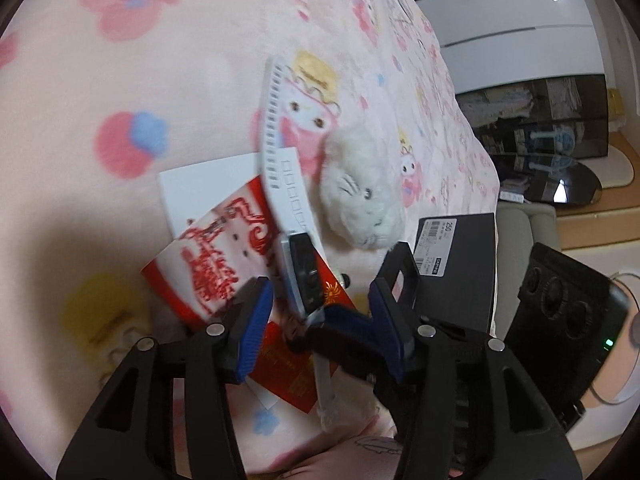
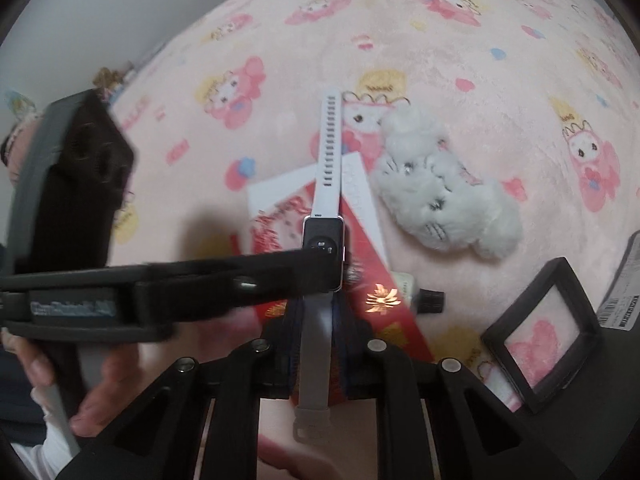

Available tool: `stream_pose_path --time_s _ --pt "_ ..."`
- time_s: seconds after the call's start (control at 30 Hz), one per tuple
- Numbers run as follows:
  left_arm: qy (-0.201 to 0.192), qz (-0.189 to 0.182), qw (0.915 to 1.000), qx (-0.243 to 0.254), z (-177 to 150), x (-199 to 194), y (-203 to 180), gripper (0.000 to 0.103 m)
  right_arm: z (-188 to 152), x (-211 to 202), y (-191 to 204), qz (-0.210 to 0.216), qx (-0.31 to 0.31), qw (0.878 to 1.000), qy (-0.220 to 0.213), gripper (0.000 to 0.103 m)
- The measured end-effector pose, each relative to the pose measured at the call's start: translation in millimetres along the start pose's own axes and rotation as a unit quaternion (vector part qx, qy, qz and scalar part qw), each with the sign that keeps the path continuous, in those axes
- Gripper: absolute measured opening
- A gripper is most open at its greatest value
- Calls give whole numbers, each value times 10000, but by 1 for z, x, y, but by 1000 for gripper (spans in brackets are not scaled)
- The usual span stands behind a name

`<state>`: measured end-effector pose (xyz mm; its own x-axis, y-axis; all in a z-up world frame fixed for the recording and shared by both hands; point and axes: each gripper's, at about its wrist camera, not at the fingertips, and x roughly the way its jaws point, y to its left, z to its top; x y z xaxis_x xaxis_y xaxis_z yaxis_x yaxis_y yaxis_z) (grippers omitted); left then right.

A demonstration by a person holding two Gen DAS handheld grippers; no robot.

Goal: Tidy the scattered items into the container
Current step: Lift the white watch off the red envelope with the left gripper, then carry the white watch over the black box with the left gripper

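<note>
A smartwatch (image 2: 322, 248) with a white perforated strap is held above the bed. My right gripper (image 2: 318, 332) is shut on its lower strap. In the left wrist view the watch (image 1: 298, 268) sits between the open blue pads of my left gripper (image 1: 320, 304), with the right gripper's fingers (image 1: 344, 320) reaching in from the right. A white fluffy plush (image 2: 444, 208) lies on the pink blanket right of the watch; it also shows in the left wrist view (image 1: 360, 184). A red envelope (image 2: 372, 276) on white cards lies under the watch. The black box (image 1: 460, 264) sits at the bed's edge.
A black square frame (image 2: 544, 340) lies at lower right on the blanket, beside a labelled black box lid (image 2: 624, 292). A small black-capped tube (image 2: 424, 300) lies by the red envelope. The left gripper's body (image 2: 72, 216) crosses the right wrist view. Furniture and a black device (image 1: 568, 328) stand beyond the bed.
</note>
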<state>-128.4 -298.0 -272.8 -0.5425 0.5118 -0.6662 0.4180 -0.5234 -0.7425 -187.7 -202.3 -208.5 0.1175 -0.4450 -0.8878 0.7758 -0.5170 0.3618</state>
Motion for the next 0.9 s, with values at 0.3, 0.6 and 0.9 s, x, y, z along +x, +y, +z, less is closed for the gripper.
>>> stream_pose_path --time_s 0.3,0.6,0.9 --pt "-231 165 9983 517 -11 -21 -29 9 -15 -33 7 7 54 9997 -233 5" --pt "-279 -190 9834 1781 -41 -52 -137 9 -57 -124 0 -140 511 9906 -1258 9" --pt "493 382 9464 3170 -115 40 -262 9 -134 -190 -62 -837 1177 9767 -1585 13"
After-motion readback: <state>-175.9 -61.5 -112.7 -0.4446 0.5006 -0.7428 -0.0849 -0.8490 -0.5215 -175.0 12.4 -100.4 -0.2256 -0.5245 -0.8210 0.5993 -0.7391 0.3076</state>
